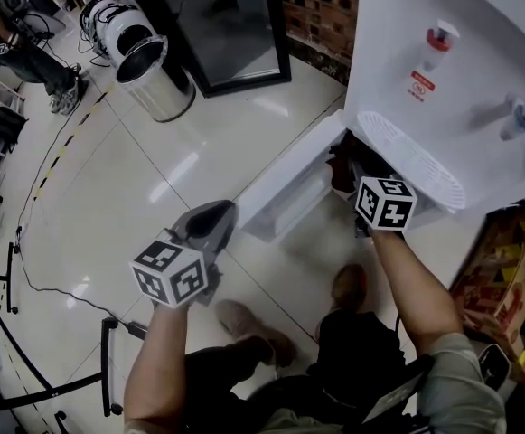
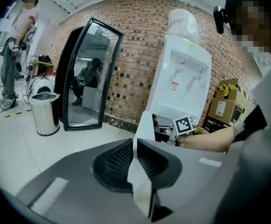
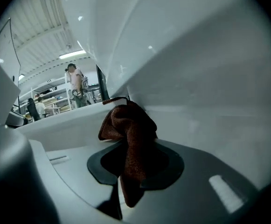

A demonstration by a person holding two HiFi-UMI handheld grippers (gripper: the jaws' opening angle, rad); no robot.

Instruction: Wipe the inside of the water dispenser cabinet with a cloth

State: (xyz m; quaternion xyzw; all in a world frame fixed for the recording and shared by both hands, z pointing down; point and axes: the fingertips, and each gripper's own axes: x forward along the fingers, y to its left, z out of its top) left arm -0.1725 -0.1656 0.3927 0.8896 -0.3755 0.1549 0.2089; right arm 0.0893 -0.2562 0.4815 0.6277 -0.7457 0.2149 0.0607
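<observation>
Water dispenser cabinet [image 3: 205,73] has its door [image 1: 285,183] swung open, and your left gripper [image 1: 221,217] is pinched tight on the door's edge. Your right gripper [image 3: 130,164] is inside the cabinet, clamped on the bunched brown cloth [image 3: 128,122].

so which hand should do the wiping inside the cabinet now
Right. The right gripper grips the cloth and is inside the cabinet; the left gripper is outside, shut on the door edge.
</observation>
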